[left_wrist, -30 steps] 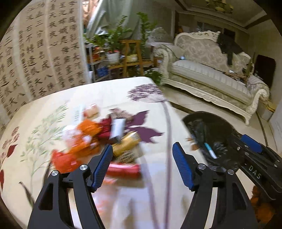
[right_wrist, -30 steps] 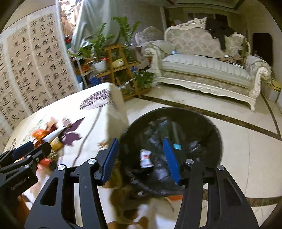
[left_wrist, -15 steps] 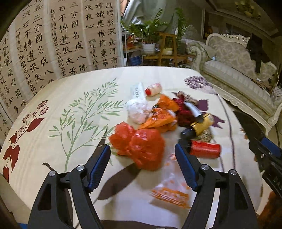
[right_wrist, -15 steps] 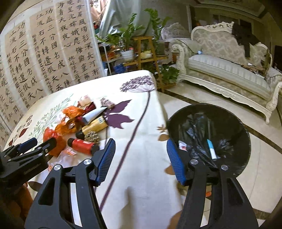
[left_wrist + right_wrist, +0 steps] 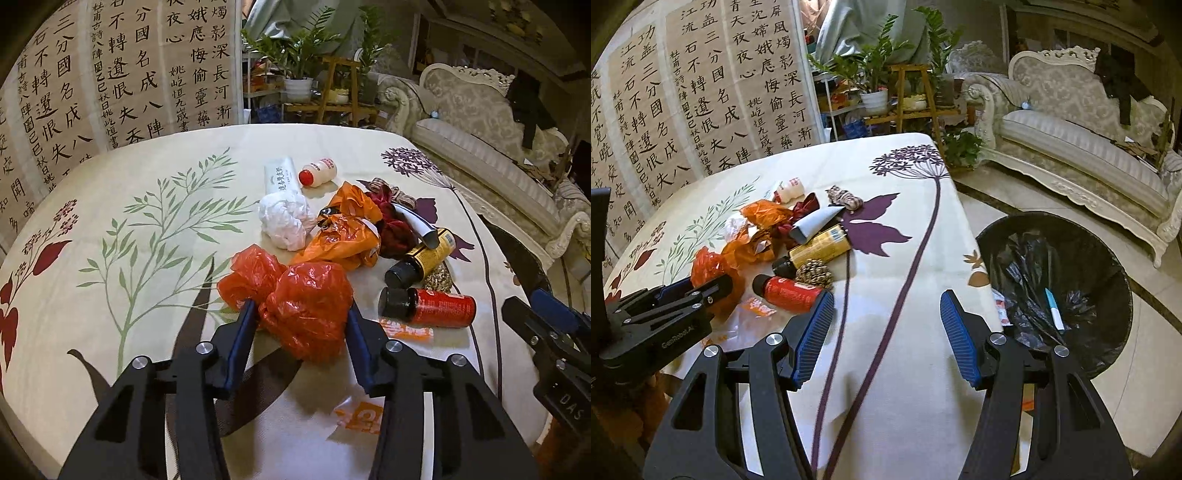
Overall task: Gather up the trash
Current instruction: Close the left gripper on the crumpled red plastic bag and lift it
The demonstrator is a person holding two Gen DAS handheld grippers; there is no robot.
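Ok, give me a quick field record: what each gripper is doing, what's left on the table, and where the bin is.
left gripper: jaws just closing around red plastic bag; the pads touch its sides
right gripper: open, empty, over tablecloth
nearest other trash: red can, lying on its side
bin: on the floor past the table's right edge, black liner

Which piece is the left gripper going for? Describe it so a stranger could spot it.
On the floral tablecloth, find the trash pile. At its near edge lies a crumpled red plastic bag, between the left gripper's closing jaws. Its neighbour is orange, not red.
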